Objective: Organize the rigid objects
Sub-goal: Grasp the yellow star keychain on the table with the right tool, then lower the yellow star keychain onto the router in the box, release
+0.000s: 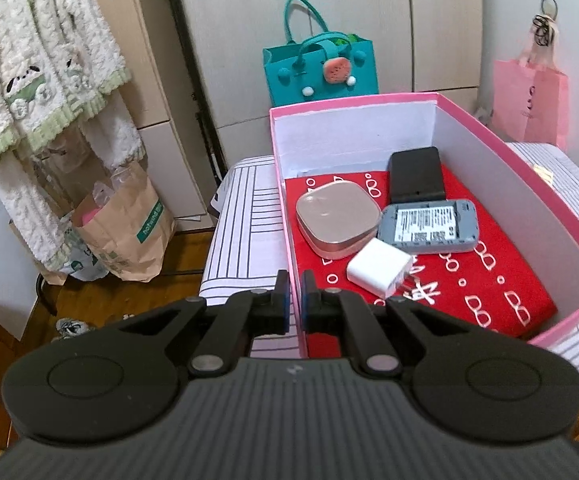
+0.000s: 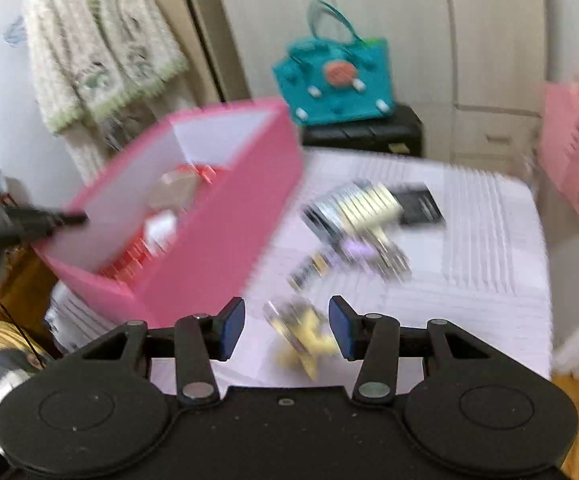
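**Right now: left gripper pinching the box wall, right gripper open over the loose pieces**

So, I have my left gripper clamped on the near wall of the pink box, low in the centre of the left wrist view, pads pressed tight on the thin card. Inside the box, on the red patterned cloth, sit a rose-gold rounded case, a white charger plug just beside it, a grey device with its labelled back showing touching the case, and a black flat block propped behind that at the far end. Box stands on the striped sheet, teal felt bag beyond it at top centre.

Over to my right gripper: jaws apart, nothing pressed between the blue pads. Picture is heavily smeared. Below the gap, at lower centre, lies a small yellow object, too blurred to name. Further up the sheet, right of centre, a jumble of items, a black flat one among them, the rest streaked beyond telling. Pink box fills the left half there, tilted in frame, and my left gripper reaches its edge from the left border.
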Motion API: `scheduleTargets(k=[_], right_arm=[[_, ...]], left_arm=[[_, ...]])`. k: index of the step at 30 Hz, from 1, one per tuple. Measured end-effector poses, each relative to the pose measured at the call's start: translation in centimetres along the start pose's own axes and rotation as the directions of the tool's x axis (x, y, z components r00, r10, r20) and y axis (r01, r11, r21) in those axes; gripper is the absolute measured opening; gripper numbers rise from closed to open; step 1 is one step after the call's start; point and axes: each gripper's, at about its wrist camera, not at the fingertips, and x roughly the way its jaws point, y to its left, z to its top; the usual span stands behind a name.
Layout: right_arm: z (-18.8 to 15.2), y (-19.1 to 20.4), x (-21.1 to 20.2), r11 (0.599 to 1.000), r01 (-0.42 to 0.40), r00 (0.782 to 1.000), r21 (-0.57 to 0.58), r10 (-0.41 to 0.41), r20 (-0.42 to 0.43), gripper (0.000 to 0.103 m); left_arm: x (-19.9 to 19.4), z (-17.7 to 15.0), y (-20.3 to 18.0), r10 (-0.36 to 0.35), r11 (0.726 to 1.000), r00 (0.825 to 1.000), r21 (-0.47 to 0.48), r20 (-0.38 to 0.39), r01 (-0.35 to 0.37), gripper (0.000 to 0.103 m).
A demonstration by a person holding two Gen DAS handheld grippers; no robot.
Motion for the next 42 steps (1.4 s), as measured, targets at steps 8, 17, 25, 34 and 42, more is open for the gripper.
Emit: scheduleTargets(k=[8, 17, 25, 34, 42], right_arm=[[-2.8, -0.1, 2.0, 0.999, -0.047, 0.999, -0.010, 0.047, 0.004, 0.053], [-2.8, 1.4, 5.8, 0.988, 0.047, 0.999, -0.145, -0.045, 0.018, 0.062], [-2.4, 1.4, 5.3, 0.983, 0.070, 0.997, -0.170, -0.063, 0.047, 0.050], [0.4, 1.4, 2.1, 0.991, 0.027, 0.996, -0.131, -0.016, 0.085, 0.050], [6.1, 6.6, -0.7, 0.957, -0.203, 0.956, -0.208, 0.240, 0.170, 0.051]], left_arm=[[-0.2, -0.1, 0.2, -0.002, 1.000, 1.000, -0.011, 0.004, 0.003, 0.004], [-0.1, 0.1, -0.4, 0.031, 0.999, 1.000, 0.011, -0.003, -0.031, 0.004], [0.0, 0.2, -0.5, 0.040, 0.999, 0.999, 0.029, -0.013, -0.040, 0.004], [-0.1, 0.3, -0.2, 0.021, 1.000, 1.000, 0.013, -0.018, -0.021, 0.004], [-0.4, -0.1, -0.2, 0.018, 1.000, 1.000, -0.009, -0.008, -0.018, 0.004]])
